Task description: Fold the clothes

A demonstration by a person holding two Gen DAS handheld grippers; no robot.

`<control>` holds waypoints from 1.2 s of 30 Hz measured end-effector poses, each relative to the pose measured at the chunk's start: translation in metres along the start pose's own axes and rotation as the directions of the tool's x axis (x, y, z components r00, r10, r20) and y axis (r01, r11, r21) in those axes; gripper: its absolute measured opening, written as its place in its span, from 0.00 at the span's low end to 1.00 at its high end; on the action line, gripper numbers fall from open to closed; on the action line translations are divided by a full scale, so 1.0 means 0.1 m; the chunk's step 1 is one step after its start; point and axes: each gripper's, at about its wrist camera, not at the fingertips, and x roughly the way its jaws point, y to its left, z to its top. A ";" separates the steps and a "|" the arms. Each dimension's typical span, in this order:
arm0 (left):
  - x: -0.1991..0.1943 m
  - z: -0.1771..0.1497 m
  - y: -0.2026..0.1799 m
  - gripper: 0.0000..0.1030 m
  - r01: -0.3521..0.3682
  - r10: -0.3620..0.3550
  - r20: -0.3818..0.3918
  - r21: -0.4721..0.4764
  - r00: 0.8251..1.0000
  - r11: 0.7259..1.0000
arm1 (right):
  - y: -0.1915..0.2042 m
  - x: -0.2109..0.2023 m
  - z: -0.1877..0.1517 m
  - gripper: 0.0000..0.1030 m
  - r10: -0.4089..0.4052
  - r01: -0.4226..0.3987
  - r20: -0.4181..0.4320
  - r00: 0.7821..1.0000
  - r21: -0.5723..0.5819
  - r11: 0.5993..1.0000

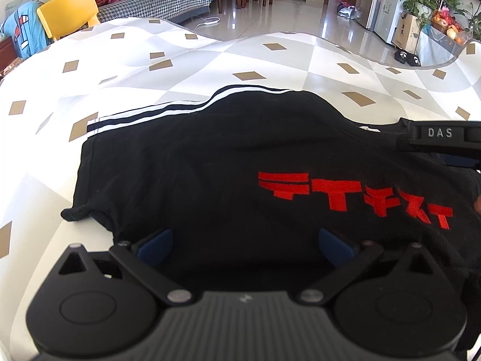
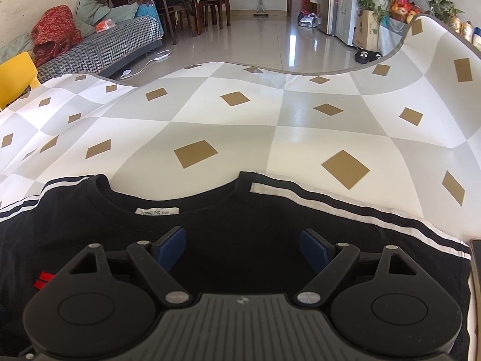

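A black T-shirt (image 1: pixel 228 162) with red lettering and white-striped sleeves lies on the checked tablecloth (image 1: pixel 168 48). My left gripper (image 1: pixel 245 242) hovers open over its lower body, blue pads apart with only cloth beneath them. The right gripper's finger (image 1: pixel 442 138) shows at the right edge of the left wrist view, near the collar. In the right wrist view the same T-shirt (image 2: pixel 240 225) shows its round collar and white neck label (image 2: pixel 157 211). My right gripper (image 2: pixel 243 245) is open just below the collar, with nothing held between its pads.
The tablecloth (image 2: pixel 234 120) stretches far ahead with a wavy far edge. Beyond it are a yellow chair (image 1: pixel 69 12), a houndstooth sofa (image 2: pixel 99 51), a shiny tiled floor, dining chairs, a fridge (image 1: pixel 369 0) and potted plants.
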 end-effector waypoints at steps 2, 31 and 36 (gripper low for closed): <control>-0.05 0.00 -0.03 1.00 0.003 -0.003 0.006 0.007 1.000 1.000 | -0.06 -0.05 -0.02 0.80 -0.006 0.006 -0.008 1.000 0.013 1.000; -0.30 -0.28 -0.16 1.00 -0.049 0.052 -0.031 0.092 0.998 0.995 | -0.63 -0.32 -0.36 0.79 -0.102 0.116 -0.123 0.987 0.109 0.987; -0.28 -0.29 0.02 1.00 -0.058 0.061 -0.059 0.045 0.996 0.997 | -0.65 -0.30 -0.38 0.79 -0.144 0.155 -0.116 0.983 0.093 0.984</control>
